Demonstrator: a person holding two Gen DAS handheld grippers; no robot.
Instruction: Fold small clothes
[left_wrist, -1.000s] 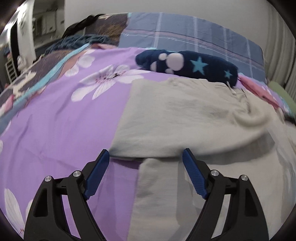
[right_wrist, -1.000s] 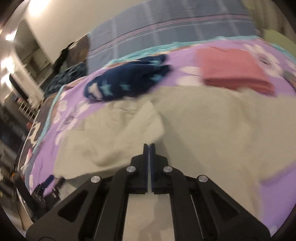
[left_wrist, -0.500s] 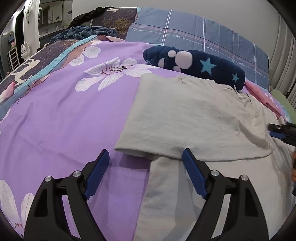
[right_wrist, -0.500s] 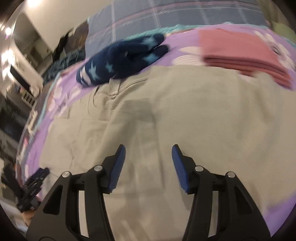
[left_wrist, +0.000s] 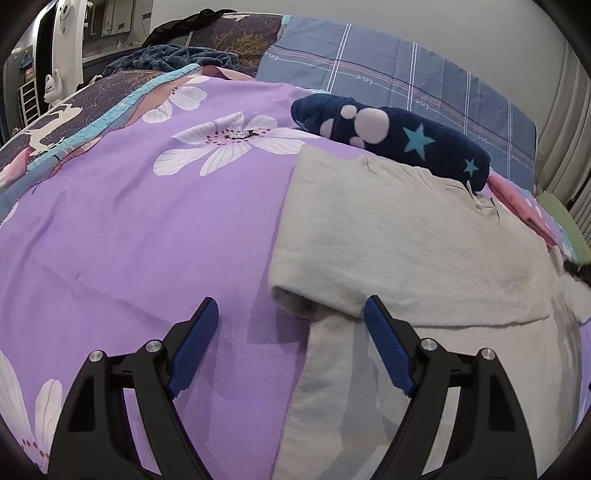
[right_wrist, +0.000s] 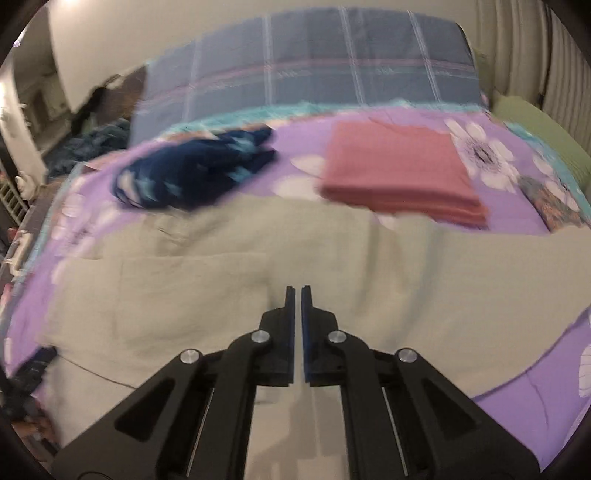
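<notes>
- The beige garment (left_wrist: 399, 236) lies spread across the middle of the bed (left_wrist: 147, 229), one part already folded over itself. It lies just in front of a navy star-print item (left_wrist: 391, 136) and a folded pink cloth (right_wrist: 399, 173) near the head edge.
- Handling: judged light, soft and limp. It will sag and crease when lifted, so grip hems or corners.
- Left claw (left_wrist: 291, 343): released, jaws wide, straddling the folded hem at the garment's left edge.
- Right claw (right_wrist: 297, 332): just snapped clenched over the garment; no cloth visible between the jaws.
</notes>
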